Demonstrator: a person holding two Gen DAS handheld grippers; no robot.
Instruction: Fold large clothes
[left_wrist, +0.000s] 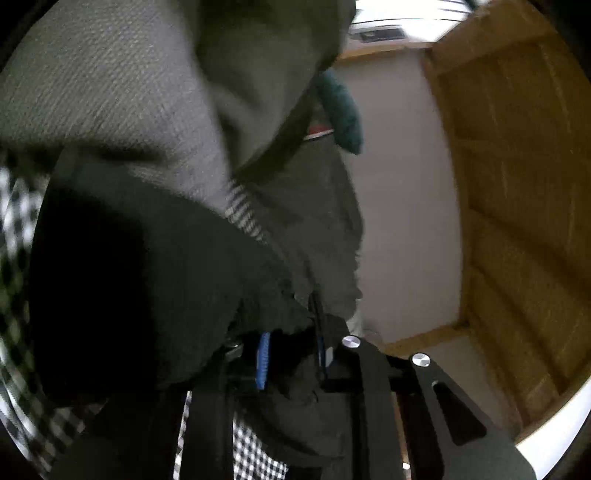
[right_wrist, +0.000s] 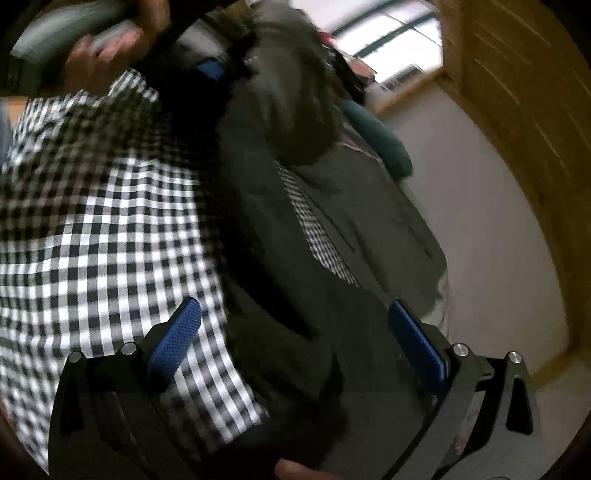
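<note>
Gripping a bunched edge of the dark grey-green soft woven garment (left_wrist: 177, 266), the left claw (left_wrist: 291, 354) is clamped on it, seemingly lifting it to shake out a fold.

From the right wrist, the right claw (right_wrist: 295, 332) stands apart, the garment draped between its ribbed blue pads (right_wrist: 177, 332), beside the person's black-and-white checked shirt (right_wrist: 92, 229).

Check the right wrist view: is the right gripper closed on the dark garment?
No, the right gripper is open, its blue pads spread wide with the dark garment between them.
</note>
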